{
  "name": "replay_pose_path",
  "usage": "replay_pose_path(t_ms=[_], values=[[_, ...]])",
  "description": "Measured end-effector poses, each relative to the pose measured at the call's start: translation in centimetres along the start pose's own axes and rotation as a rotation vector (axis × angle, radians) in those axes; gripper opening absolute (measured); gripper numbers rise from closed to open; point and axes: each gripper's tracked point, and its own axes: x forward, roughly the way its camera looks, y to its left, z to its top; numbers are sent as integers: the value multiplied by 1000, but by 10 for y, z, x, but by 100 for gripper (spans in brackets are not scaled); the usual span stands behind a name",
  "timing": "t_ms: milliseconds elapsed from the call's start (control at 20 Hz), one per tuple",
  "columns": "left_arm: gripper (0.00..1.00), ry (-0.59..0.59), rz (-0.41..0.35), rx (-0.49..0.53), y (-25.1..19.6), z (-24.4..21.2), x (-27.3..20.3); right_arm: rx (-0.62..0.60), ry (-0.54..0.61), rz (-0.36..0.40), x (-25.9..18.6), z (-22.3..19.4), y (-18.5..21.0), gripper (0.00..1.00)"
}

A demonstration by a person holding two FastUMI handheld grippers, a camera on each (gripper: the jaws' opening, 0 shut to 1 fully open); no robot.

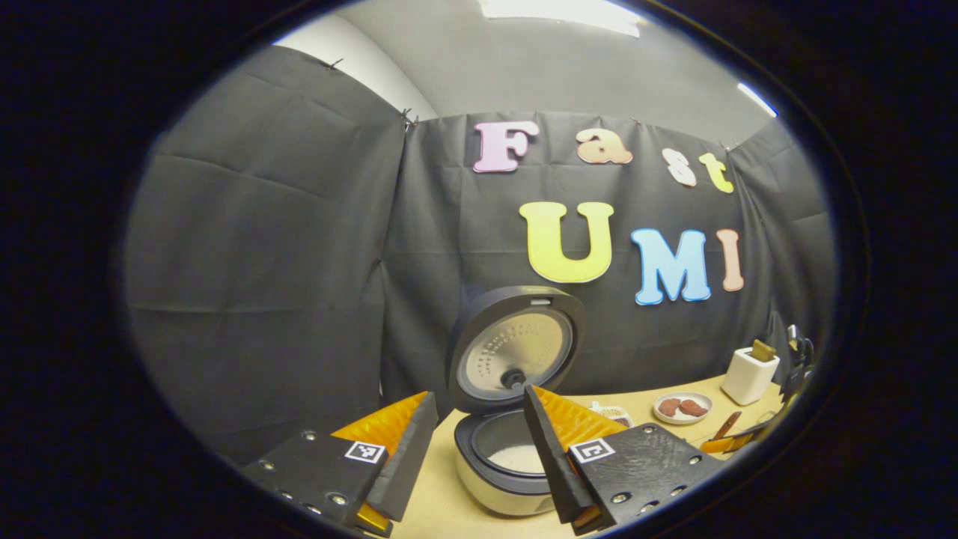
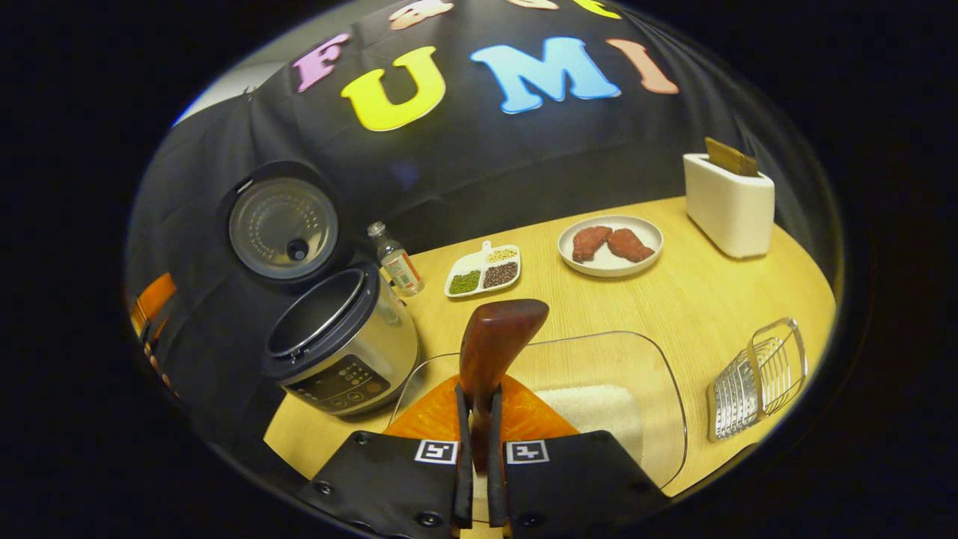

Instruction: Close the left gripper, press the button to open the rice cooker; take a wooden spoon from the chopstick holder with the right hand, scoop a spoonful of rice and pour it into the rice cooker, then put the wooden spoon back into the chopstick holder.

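Right hand-held gripper [image 2: 479, 442] clamped on the wooden spoon [image 2: 494, 352], both fingers pinching the handle, bowl of the spoon standing up above the fingers. Left hand-held gripper [image 1: 479, 442] held with its fingers spread wide, nothing between them, hanging near the rice cooker [image 1: 509, 457] and framing it. Cooker lid [image 1: 516, 348] is up, so the button step looks finished; white rice already lies in the pot seen in the left gripper view. Spoon is out of the holder and poised over the clear glass dish [image 2: 599, 389] with its patch of rice [image 2: 591, 412] — I judge this the scooping step, or just ahead of it. Whether the spoon bowl carries rice cannot be told from this side. Next move calls for dipping the bowl into the rice at about 4 o'clock of the spoon, then carrying it level to the cooker [image 2: 337, 344] at 9 o'clock. Tabletop [image 2: 711, 299] is pale wood against black cloth walls. On it, in the right gripper view: white box-shaped holder [image 2: 730, 202] at 2 o'clock, wire rack [image 2: 756, 378] at 3, plate with two brown pieces [image 2: 610, 245] at 1, divided bean dish [image 2: 484, 272] at 12, small bottle [image 2: 397, 262] beside the cooker.
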Motion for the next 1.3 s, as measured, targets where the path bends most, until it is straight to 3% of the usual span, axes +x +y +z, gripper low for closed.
replay_pose_path(t_ms=[400,750,1050,1300], values=[[74,-28,5,17,-5,18,-7,388,13,35,-12,11,-37,9],[73,-45,-9,11,-19,26,-7,591,-30,89,-35,37,-54,9],[73,-55,-22,12,-28,30,-9,670,-75,154,-49,66,-49,9],[73,-54,-17,6,-22,28,-11,682,-101,219,-47,95,-22,10]])
